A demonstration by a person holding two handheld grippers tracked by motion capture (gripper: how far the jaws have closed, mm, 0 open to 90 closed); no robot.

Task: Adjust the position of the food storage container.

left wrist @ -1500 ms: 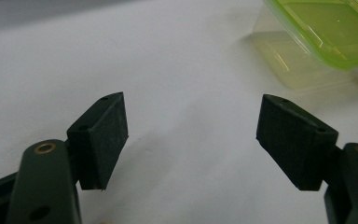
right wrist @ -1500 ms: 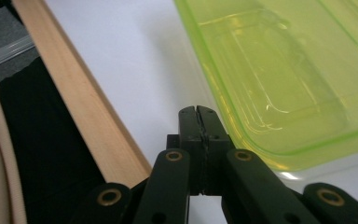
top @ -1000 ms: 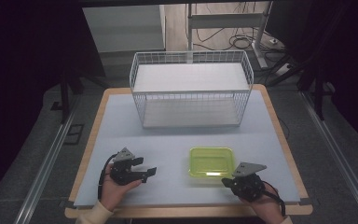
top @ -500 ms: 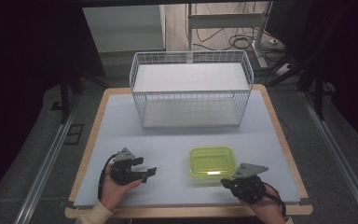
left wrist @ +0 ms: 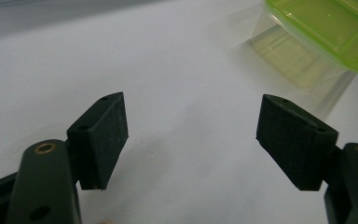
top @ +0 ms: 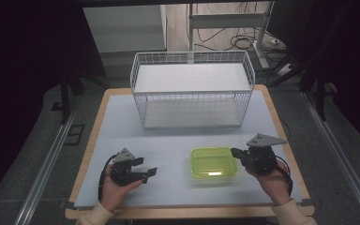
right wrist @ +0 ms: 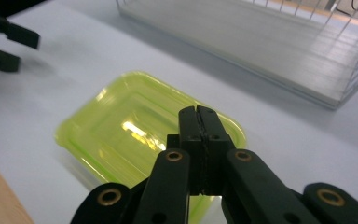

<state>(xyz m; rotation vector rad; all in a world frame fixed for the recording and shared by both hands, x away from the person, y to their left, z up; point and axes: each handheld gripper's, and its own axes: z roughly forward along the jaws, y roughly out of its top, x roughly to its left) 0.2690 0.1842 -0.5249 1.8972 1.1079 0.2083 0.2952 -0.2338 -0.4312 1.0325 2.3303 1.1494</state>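
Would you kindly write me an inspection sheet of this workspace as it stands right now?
Surface: pale blue mat on a wooden-edged table, flat.
Job's things: lidded green container near the front; empty white wire basket at the back.
Clutter: nothing seen.
Grippers: left gripper open, holding nothing; right gripper shut, empty, at the container's right edge.
Cables: a black cable loops by the left hand; more lie on the floor behind.
Surroundings: dark room, metal rails either side.
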